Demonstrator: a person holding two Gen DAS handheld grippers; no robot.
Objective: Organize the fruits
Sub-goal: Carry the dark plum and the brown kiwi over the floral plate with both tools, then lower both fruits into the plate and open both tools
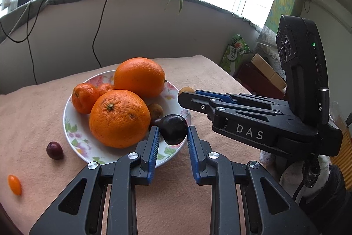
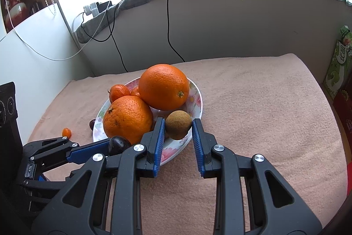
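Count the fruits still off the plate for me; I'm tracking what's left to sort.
4. Two lie on the cloth left of the plate: a dark cherry and a small orange tomato. The left claw holds a dark fruit; the right claw a brown fruit.

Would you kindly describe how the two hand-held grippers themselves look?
Both match: the left hand-held gripper and right hand-held gripper have matte black linkage frames with silver rivets and ribbed blue pads. Seen from the left, the right one bears white "DAS" lettering and a black camera block with a green light.
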